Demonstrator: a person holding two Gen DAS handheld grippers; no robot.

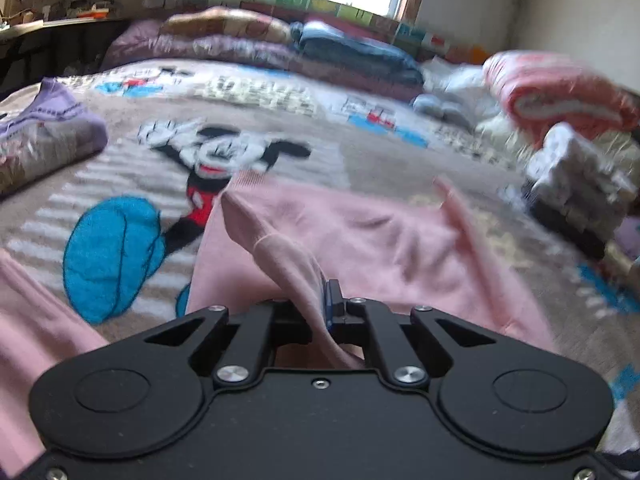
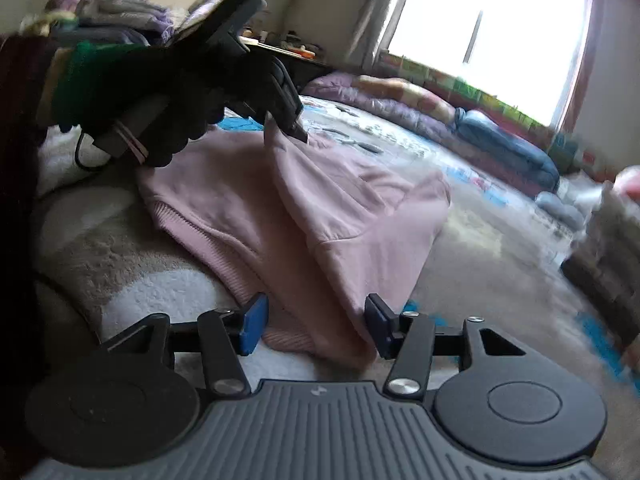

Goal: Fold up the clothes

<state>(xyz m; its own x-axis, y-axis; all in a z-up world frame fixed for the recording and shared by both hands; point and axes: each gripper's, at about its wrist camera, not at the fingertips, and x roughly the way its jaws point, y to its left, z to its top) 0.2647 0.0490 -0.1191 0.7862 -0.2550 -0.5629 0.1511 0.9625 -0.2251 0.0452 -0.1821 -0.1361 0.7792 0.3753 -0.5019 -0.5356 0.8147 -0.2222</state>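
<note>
A pink sweatshirt (image 1: 380, 240) lies spread on a cartoon-mouse blanket (image 1: 120, 168). My left gripper (image 1: 324, 304) is shut on a raised fold of it, and the cloth runs up out of the jaws. In the right wrist view the same left gripper (image 2: 298, 132), held by a gloved hand (image 2: 160, 92), pinches a peak of the pink sweatshirt (image 2: 340, 200) and lifts it. My right gripper (image 2: 315, 324) stands open low over the blanket (image 2: 480, 248). The sweatshirt's ribbed hem corner lies between its blue pads (image 2: 252, 324), which do not press on it.
A folded purple garment (image 1: 48, 128) lies at the left. A coral folded blanket (image 1: 560, 92) and a white stack (image 1: 576, 176) sit at the right. Rolled quilts (image 1: 224, 40) line the back under a bright window. A cluttered desk (image 1: 60, 20) stands far left.
</note>
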